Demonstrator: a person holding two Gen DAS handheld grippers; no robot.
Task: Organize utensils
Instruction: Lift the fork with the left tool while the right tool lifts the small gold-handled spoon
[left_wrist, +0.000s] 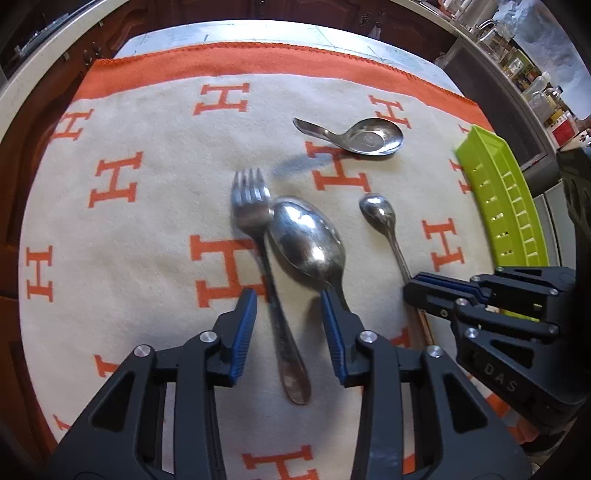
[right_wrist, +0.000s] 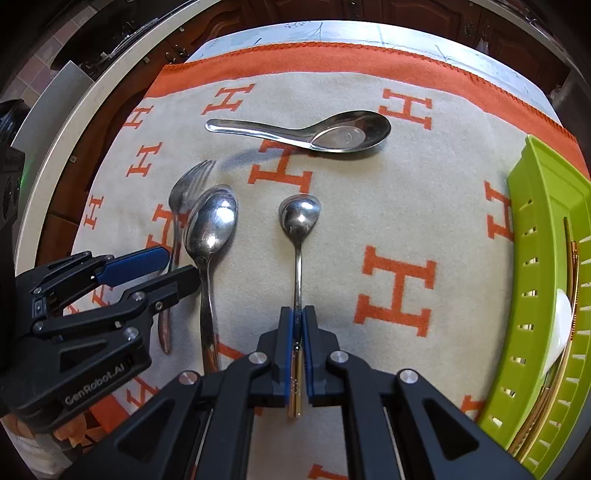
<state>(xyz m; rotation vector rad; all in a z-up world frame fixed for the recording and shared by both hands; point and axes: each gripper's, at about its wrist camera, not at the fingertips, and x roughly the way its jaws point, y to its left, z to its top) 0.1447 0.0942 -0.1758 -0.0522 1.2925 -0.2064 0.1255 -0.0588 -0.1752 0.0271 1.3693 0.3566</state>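
Left wrist view: left gripper (left_wrist: 288, 299) open, blue pads spread either side of the fork (left_wrist: 258, 229) handle and against the large spoon (left_wrist: 308, 236) neck, not clamped. Fork blurred, lying beside the large spoon, touching it. Small spoon (left_wrist: 378, 212) to the right, its handle running into the right gripper (left_wrist: 415, 286). Soup spoon (left_wrist: 354, 136) farther back on the H-patterned cloth (left_wrist: 147, 229); green tray (left_wrist: 498, 199) at the right edge. Right wrist view: right gripper closed on the small spoon's handle — bowl pointing away. Tray on the right holds a white piece and gold-coloured utensils, hard to identify.
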